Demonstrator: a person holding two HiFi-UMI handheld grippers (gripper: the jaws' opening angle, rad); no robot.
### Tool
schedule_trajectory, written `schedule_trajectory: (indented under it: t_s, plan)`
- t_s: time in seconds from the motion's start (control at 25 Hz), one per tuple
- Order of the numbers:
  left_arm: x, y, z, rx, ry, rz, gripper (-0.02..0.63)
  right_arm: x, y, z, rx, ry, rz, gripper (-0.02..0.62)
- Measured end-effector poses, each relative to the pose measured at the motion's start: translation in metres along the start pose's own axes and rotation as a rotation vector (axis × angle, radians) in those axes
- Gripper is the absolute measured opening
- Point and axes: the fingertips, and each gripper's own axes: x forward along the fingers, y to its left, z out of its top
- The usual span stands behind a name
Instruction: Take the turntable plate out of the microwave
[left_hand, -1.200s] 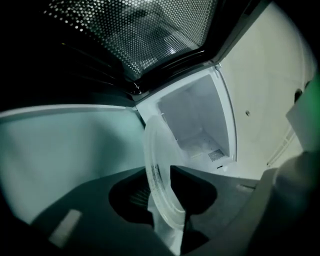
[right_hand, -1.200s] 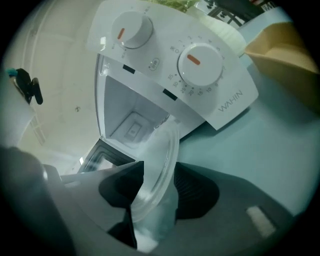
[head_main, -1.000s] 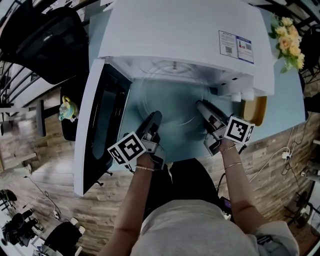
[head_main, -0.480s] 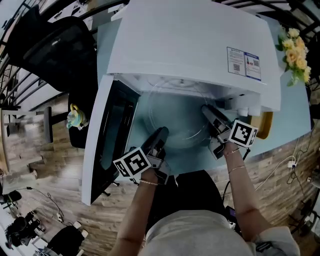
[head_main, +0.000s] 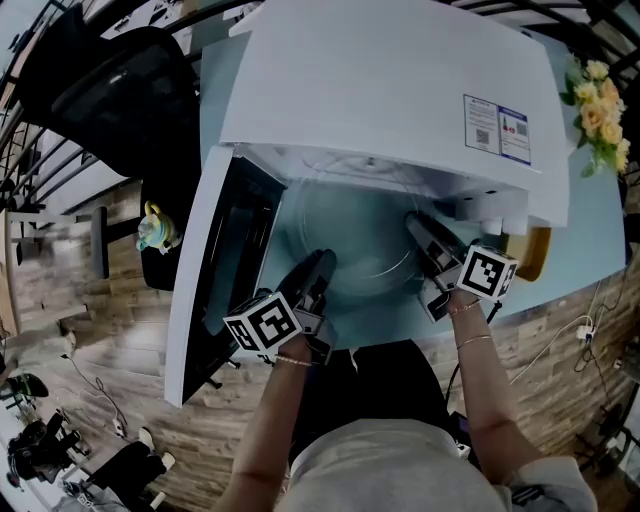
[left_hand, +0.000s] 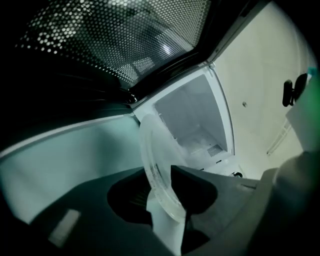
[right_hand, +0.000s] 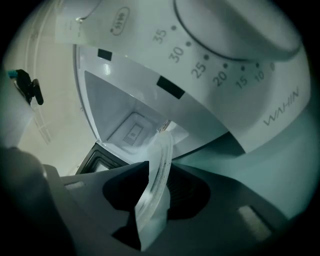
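Gripping the plate by two opposite sides. On the left rim, clamped by the jaws of the left gripper. On the right rim, taken by the right gripper, jaws just closing in with the rim between them and seemingly pinching it now. Sitting at the mouth of the open microwave, back part under the white top, front part out over the tabletop toward its near edge.

Could easily slip. Smooth glass, a thin rim and only two small pinches. If not yet firm on the right, likely to sag on that side, slide out of the left jaws, then drop onto the tabletop or past its near edge and break. Could also knock against the open door on the left or the dial panel on the right if pulled out crooked, with little room on either side. Might chip under too hard a squeeze. Best kept level and drawn straight toward the near edge.

Looks clear and colourless, round and shallow, with a raised lip at the edge. Seen edge-on in both gripper views, nearly see-through, so hard to trace against the pale inside. Probably heavy for so small a hold, and slippery. No crack or dirt to be made out.
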Motion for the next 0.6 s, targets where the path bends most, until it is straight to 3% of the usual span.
schedule_trajectory:
  t_s: [0.4,0.6]
  plan:
    - [-0.004,-0.024,0.009,0.137,-0.055,-0.038,0.142,-0.023,0.017,0.010,-0.071,-0.087,-0.013,0.146]
    - [-0.017,-0.040,0.009,0.196,-0.074,-0.067,0.143,-0.036,0.036,0.010,-0.096,-0.123,0.036,0.146]
